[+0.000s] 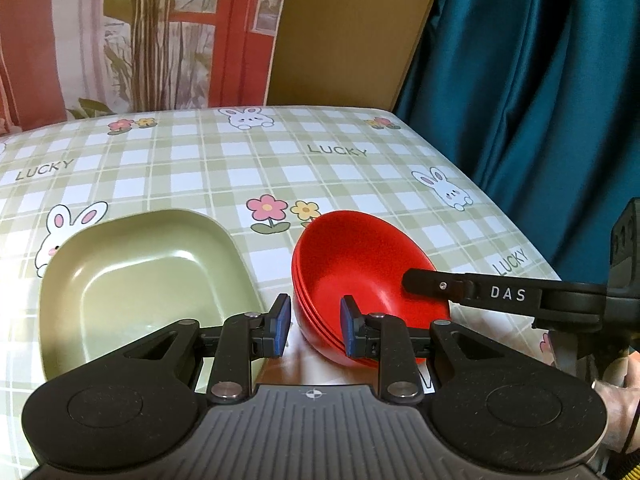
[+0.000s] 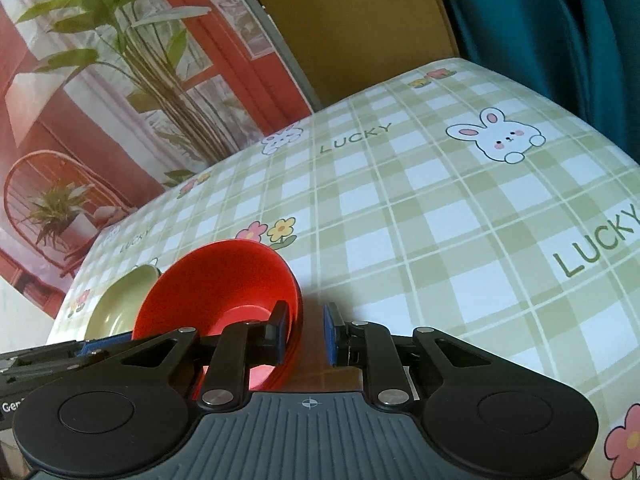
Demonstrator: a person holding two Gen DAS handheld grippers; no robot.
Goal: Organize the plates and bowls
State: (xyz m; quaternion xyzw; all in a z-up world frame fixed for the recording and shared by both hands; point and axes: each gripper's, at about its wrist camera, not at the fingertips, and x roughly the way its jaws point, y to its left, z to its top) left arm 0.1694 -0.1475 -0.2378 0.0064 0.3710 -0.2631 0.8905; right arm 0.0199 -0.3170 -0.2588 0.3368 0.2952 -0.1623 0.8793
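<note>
A stack of red bowls (image 1: pixel 360 264) stands tilted on the checked tablecloth, with a green square plate (image 1: pixel 148 280) to its left. My left gripper (image 1: pixel 315 326) is open, its jaws straddling the stack's near-left rim, one pad inside and one outside. My right gripper (image 2: pixel 306 338) is open and straddles the right rim of the red bowls (image 2: pixel 218 288); its left pad is inside the bowl. In the left wrist view the right gripper's finger (image 1: pixel 432 282) reaches in over the right rim. The green plate (image 2: pixel 116 308) shows behind the bowls in the right wrist view.
The table (image 1: pixel 280 160) has a green-and-white checked cloth with rabbits and flowers. Its far edge meets a printed backdrop and a brown board (image 1: pixel 348 28). A teal curtain (image 1: pixel 540 80) hangs past the right edge. A hand (image 1: pixel 616 408) holds the right gripper.
</note>
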